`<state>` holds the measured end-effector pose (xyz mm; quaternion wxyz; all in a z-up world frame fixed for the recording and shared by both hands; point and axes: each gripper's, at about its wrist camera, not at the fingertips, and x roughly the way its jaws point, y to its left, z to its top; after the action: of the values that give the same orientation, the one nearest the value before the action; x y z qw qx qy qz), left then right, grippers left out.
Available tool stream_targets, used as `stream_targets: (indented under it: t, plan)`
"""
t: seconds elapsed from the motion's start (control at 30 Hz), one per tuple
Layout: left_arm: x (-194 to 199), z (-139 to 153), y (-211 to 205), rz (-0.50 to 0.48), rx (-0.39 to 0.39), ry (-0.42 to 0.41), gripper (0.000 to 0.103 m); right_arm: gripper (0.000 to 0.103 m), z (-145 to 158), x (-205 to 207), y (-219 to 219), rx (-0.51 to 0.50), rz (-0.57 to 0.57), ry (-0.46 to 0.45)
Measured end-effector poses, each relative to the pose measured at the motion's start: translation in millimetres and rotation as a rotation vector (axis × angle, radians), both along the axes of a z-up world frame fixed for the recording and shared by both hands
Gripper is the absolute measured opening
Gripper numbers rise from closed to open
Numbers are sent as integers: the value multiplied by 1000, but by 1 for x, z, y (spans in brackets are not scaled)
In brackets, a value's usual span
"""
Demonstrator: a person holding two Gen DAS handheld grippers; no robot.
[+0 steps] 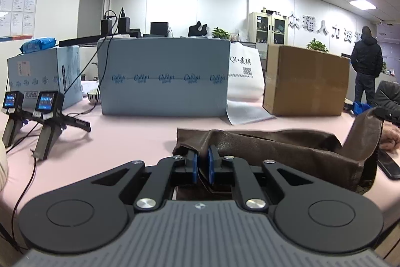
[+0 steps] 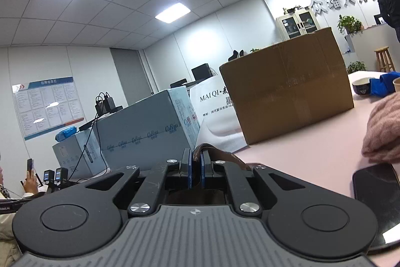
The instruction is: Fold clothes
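Note:
A dark brown leather-like garment [image 1: 287,147] lies across the pink table [image 1: 130,131], its right end lifted up toward the right edge of the left wrist view. My left gripper [image 1: 202,159] is shut on a fold at the garment's left end, the cloth pinched between the blue pads. In the right wrist view my right gripper [image 2: 196,162] is shut on another brown edge of the garment [image 2: 217,154], raised above the table [image 2: 312,142] and pointing level. Most of the garment is hidden in that view.
Behind the garment stand two grey-blue boxes [image 1: 162,76], a white bag [image 1: 246,71] and a brown carton [image 1: 305,81]. Two small devices on stands [image 1: 46,116] with cables sit at the left. A black phone [image 2: 377,204] and a pink sleeve [image 2: 385,126] lie at the right. A person [image 1: 367,64] stands far back.

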<state>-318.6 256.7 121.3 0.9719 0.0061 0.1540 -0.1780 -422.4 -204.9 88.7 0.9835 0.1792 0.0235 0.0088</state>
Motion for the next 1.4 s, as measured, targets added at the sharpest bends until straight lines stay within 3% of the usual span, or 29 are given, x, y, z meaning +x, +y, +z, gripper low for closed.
stream_targets:
  t: [0.3, 0.73, 1.07, 1.13, 1.4]
  plan:
    - [80, 9, -8, 48, -62, 52, 8, 6, 5, 63, -23, 29, -49, 36]
    - [171, -7, -37, 122, -1, 154, 8, 6, 0, 154, -46, 38, -11, 95]
    - [231, -36, -72, 206, 131, 204, 8, 6, -27, 227, -56, 58, -8, 174]
    - [239, -44, -79, 226, 156, 211, 8, 6, -33, 239, -59, 58, -20, 239]
    - [265, -72, -102, 295, 240, 221, 10, 6, -41, 251, -59, -16, -26, 263]
